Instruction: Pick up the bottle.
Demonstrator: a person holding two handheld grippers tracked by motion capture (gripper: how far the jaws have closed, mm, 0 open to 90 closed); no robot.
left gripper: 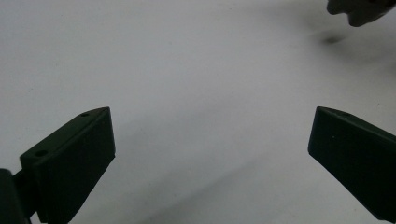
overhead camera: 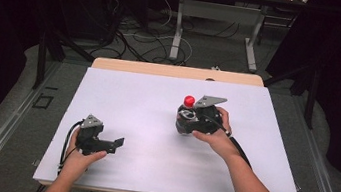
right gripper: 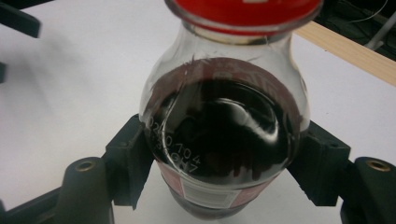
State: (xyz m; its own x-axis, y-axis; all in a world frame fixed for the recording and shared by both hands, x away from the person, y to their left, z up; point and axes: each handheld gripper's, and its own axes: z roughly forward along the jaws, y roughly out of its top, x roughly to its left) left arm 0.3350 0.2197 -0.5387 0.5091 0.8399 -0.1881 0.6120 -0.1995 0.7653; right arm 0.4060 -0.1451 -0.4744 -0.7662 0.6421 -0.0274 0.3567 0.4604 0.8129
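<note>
Grip detail: your right gripper [right gripper: 224, 158] was clamped on the clear, red-capped bottle of dark liquid [right gripper: 224, 126]; your left gripper [left gripper: 210, 154] stood apart. You risked the smooth glass slipping if tilted.

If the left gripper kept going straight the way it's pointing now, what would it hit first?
Probably nothing but the white table cover: between the left gripper's open jaws lies bare surface. The right gripper, holding the bottle, sits farther off; depth is unclear.

White-topped table [overhead camera: 123, 94], grey floor [overhead camera: 199, 54], tangled cables [overhead camera: 136, 35]
</note>
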